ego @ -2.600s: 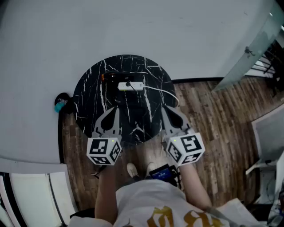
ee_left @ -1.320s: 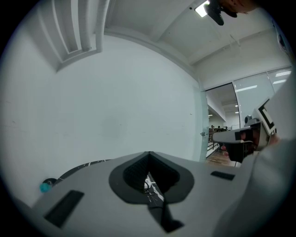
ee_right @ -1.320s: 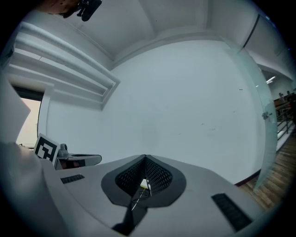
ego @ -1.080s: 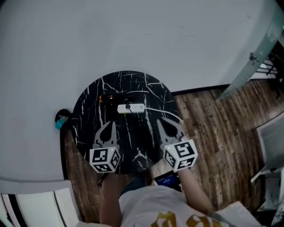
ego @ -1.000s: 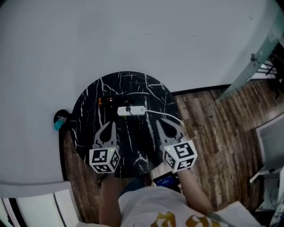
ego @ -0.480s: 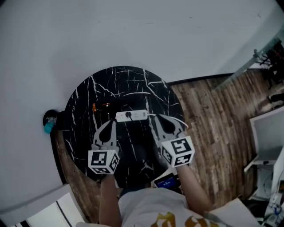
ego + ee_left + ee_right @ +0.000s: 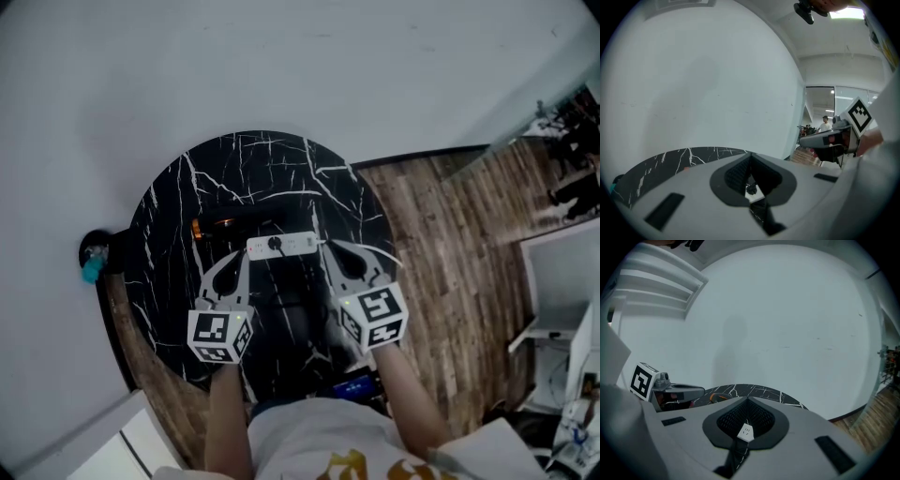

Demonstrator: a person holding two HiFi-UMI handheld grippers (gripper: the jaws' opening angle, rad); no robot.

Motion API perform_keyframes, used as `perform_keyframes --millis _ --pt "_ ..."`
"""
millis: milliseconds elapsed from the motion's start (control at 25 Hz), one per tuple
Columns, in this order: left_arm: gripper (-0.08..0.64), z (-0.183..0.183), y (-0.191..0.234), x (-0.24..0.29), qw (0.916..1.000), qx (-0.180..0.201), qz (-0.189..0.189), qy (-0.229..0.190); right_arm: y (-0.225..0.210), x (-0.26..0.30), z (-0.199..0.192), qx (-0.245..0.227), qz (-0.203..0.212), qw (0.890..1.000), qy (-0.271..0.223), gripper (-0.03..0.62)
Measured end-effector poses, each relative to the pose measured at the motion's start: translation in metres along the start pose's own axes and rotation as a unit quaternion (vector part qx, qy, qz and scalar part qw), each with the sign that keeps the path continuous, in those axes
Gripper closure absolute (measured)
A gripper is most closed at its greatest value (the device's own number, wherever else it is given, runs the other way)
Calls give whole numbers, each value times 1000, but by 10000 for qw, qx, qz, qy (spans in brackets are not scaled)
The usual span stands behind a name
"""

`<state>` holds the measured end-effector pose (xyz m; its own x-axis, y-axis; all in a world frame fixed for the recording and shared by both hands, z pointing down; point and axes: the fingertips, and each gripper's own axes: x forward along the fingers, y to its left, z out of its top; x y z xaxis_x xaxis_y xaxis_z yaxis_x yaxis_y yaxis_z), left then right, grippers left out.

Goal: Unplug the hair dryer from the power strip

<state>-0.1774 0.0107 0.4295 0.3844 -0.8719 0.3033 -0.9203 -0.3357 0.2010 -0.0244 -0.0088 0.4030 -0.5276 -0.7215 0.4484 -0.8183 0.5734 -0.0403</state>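
A white power strip [image 7: 281, 245] lies across the middle of the round black marble table [image 7: 169, 216], with a black plug [image 7: 275, 244] in it. Just behind it to the left lies the dark hair dryer, showing as an orange patch [image 7: 199, 228]. My left gripper [image 7: 242, 254] is shut and empty, its tip just left of the strip's near edge. My right gripper [image 7: 328, 245] is also shut and empty, its tip at the strip's right end. In the left gripper view the plug [image 7: 750, 189] shows below the shut tips. In the right gripper view the strip's end [image 7: 746, 432] shows likewise.
The strip's white cable [image 7: 321, 242] leaves its right end under my right gripper. The table stands against a plain white wall [image 7: 281, 66]. A dark fitting with a teal piece [image 7: 90, 270] sits on the floor at the left. Wooden floor [image 7: 441, 244] lies to the right.
Both grippers have moved forward over the table and come down close to the power strip. They stay shut. The head view has shifted, so the table looks nearer.
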Motion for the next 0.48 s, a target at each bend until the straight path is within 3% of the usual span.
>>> perform_keyframes --millis 480 --pt "574 -14 -3 16 9987 111 -419 263 5 11 -15 -154 39 9997 203 606"
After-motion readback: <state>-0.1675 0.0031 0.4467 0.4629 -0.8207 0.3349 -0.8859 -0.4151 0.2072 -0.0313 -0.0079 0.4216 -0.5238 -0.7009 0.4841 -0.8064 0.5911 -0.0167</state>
